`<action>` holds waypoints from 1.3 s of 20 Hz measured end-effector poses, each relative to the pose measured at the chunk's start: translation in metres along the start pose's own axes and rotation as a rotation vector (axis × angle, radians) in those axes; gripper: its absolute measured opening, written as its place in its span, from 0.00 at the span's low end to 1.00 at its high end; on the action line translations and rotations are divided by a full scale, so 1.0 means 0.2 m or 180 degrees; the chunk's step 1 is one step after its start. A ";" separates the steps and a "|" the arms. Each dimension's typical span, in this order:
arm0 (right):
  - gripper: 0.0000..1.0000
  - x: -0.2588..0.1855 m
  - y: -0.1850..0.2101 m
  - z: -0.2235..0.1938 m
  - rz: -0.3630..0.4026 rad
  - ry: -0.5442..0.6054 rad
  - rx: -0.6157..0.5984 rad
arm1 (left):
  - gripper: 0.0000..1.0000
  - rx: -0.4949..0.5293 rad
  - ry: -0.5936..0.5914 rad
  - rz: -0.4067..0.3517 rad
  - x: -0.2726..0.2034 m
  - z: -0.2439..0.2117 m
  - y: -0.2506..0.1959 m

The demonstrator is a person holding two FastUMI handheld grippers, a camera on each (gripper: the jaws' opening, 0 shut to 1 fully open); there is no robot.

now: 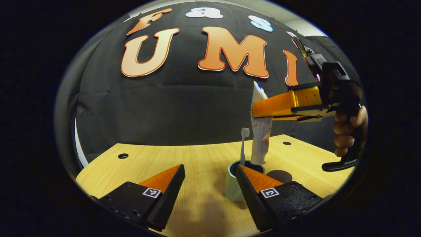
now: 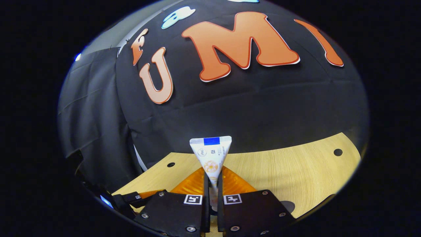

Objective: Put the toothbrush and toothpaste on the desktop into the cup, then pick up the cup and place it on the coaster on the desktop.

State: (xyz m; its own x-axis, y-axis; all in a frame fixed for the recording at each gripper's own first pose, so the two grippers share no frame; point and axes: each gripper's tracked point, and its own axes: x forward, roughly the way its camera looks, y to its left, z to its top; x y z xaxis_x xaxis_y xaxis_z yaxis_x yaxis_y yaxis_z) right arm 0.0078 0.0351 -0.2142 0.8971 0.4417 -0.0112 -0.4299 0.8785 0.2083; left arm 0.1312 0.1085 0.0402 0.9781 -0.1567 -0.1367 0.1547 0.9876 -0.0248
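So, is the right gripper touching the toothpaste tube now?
Touching. In the right gripper view, the right gripper has both fingers pressed on the toothpaste tube, which stands between them with no gap.

Left gripper view. Left claw (image 1: 210,184) at the bottom of the view, jaws spread wide apart, nothing between them. Its right finger (image 1: 260,194) overlaps the near side of the cup (image 1: 232,187), pale green, standing upright on the wooden table (image 1: 197,158). Toothbrush (image 1: 243,144) stands in the cup, bristle head up. Toothpaste (image 1: 260,131) hangs upright just beside it, cap end down at the cup's mouth, crimped end up. Right claw (image 1: 263,110) reaches in from the right and clamps the tube about mid-length; a hand (image 1: 348,131) holds its grip. Dark round coaster (image 1: 279,176) lies on the table just right of the cup. Holes in the table top near the far edge.
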 end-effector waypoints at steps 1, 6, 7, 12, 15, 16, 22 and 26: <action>0.09 0.01 0.01 -0.01 0.0016 -0.0001 -0.0040 | 0.97 -0.0008 0.0012 0.0012 0.00 -0.01 0.01; 0.10 0.07 0.03 -0.11 0.0086 0.0042 -0.0146 | 0.98 -0.0062 0.0095 0.0054 0.01 -0.04 0.02; 0.10 0.08 0.04 -0.14 0.0085 0.0061 -0.0165 | 0.98 -0.0071 0.0106 0.0054 0.01 -0.05 0.02; 0.10 0.11 0.03 -0.34 0.0087 0.0259 -0.0241 | 0.98 -0.0074 0.0139 0.0095 0.00 -0.07 0.04; 0.10 0.12 0.03 -0.43 0.0081 0.0350 -0.0259 | 0.98 -0.0095 0.0174 0.0122 0.00 -0.09 0.06; 0.10 0.13 0.03 -0.46 0.0080 0.0393 -0.0261 | 0.98 -0.0100 0.0181 0.0128 0.00 -0.09 0.06; 0.13 0.15 0.01 -0.58 0.0018 0.0593 -0.0359 | 0.98 -0.0114 0.0198 0.0176 -0.02 -0.11 0.08; 0.19 0.11 0.02 -0.60 0.0053 0.0719 -0.0252 | 0.98 -0.0120 0.0202 0.0192 -0.02 -0.10 0.08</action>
State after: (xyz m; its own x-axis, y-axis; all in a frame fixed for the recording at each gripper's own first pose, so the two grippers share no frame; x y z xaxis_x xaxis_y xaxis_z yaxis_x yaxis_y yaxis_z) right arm 0.0143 0.0700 -0.3308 0.8481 0.4779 -0.2286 -0.4591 0.8784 0.1331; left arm 0.1261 0.1243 0.0204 0.9746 -0.0978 -0.2017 0.0892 0.9947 -0.0516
